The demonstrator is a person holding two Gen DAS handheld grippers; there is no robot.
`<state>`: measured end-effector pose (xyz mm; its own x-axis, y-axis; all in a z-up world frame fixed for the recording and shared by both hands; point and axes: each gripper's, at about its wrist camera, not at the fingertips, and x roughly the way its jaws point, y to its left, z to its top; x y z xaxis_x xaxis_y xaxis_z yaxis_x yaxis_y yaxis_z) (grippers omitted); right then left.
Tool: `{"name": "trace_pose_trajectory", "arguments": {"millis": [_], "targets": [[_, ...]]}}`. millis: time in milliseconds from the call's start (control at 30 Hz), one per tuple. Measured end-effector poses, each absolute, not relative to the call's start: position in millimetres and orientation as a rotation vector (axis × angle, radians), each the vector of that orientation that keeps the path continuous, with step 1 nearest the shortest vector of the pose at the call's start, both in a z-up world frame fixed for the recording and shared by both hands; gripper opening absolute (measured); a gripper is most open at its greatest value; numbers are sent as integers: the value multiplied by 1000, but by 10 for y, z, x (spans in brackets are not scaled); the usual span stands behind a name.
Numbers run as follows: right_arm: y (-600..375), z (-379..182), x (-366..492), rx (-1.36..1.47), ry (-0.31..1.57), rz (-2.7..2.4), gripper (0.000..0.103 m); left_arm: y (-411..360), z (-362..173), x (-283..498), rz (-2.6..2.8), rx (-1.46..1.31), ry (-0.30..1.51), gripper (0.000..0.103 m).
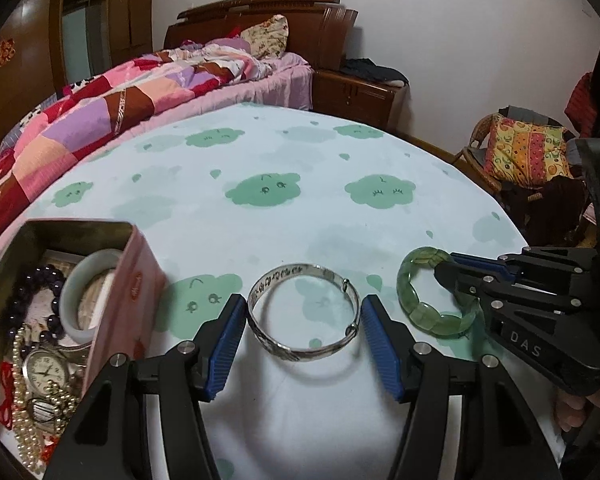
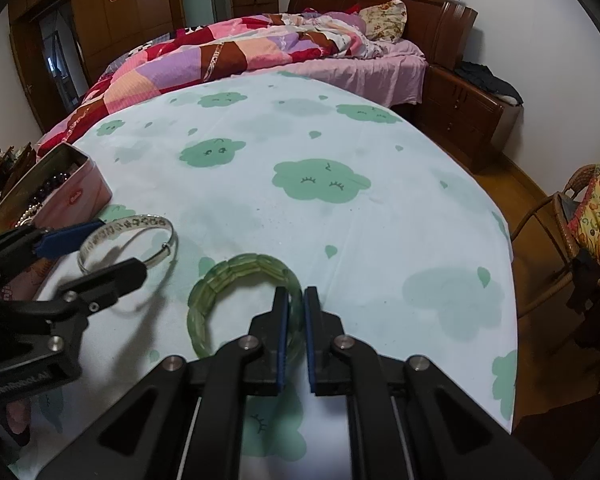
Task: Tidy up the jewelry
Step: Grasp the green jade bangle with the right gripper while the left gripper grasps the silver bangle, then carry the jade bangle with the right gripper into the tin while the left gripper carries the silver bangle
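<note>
An engraved silver bangle [image 1: 300, 270] [image 2: 140, 222] sits between the blue pads of my left gripper [image 1: 303, 312] [image 2: 116, 248], and both pads press on its outer sides just above the cloth. To its right is a green stone bracelet [image 1: 416, 312] [image 2: 204, 292]. My right gripper [image 2: 297, 300] [image 1: 448, 270] is shut on the bracelet's near right band. At the left stands an open pink tin [image 1: 116, 312] [image 2: 80, 192] holding a pale jade bangle [image 1: 70, 280], dark beads, pearls and a wristwatch [image 1: 46, 370].
The table wears a pale cloth with green cloud faces [image 1: 300, 200]. Behind it is a bed with a patchwork quilt [image 1: 120, 96] and a wooden nightstand [image 1: 352, 96]. A wicker chair with a bright cushion [image 1: 524, 152] stands off the table's right edge.
</note>
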<state>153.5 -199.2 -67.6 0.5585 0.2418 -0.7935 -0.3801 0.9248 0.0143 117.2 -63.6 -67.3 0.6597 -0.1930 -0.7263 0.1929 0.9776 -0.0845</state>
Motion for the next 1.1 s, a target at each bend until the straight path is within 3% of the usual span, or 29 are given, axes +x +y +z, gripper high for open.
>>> {"name": "trace_pose_trajectory", "arguments": {"millis": [1100], "targets": [[-1754,-363,1229,-164,746,486,10,-348,-220,721,-208,-31,700,60]]}}
